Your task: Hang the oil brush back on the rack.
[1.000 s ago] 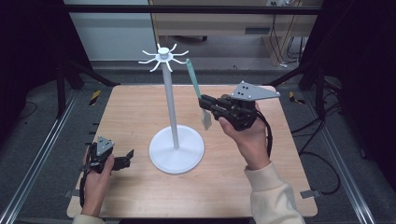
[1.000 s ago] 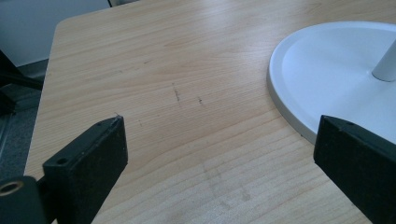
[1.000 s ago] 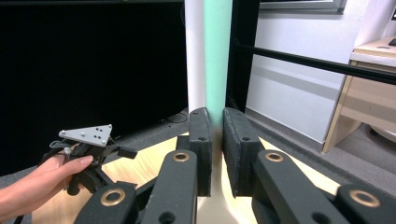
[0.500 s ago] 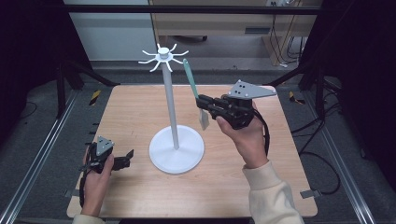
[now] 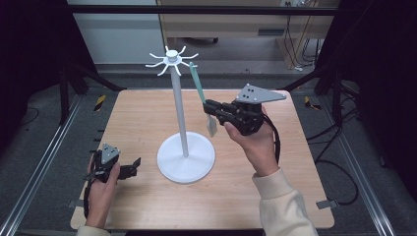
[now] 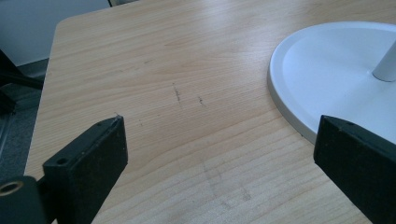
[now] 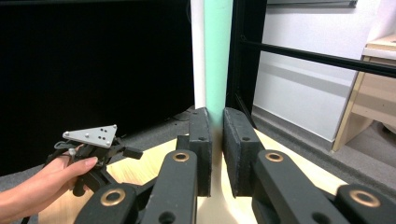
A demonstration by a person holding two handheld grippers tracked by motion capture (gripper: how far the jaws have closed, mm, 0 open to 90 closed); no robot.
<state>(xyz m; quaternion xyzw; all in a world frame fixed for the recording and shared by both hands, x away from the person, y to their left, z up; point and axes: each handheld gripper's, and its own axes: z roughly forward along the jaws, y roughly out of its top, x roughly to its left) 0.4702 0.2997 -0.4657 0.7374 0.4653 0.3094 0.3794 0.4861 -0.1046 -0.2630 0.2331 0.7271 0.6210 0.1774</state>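
Note:
A white stand with a round base and a crown of hooks rises from the middle of the wooden table. My right gripper, raised to the right of the pole, is shut on a utensil with a teal handle and a pale blade hanging below the jaws. The handle's top end sits just right of the hooks. In the right gripper view the teal handle stands upright between the pads of my right gripper, in front of the white pole. My left gripper rests open on the table, left of the base.
The table has bare wood around the base. Metal rails run along both sides, and cables lie on the floor to the right. A cabinet stands beyond the far edge.
The utensil's upper end has tipped slightly left, closer to the hooks. Both hands stay where they were.

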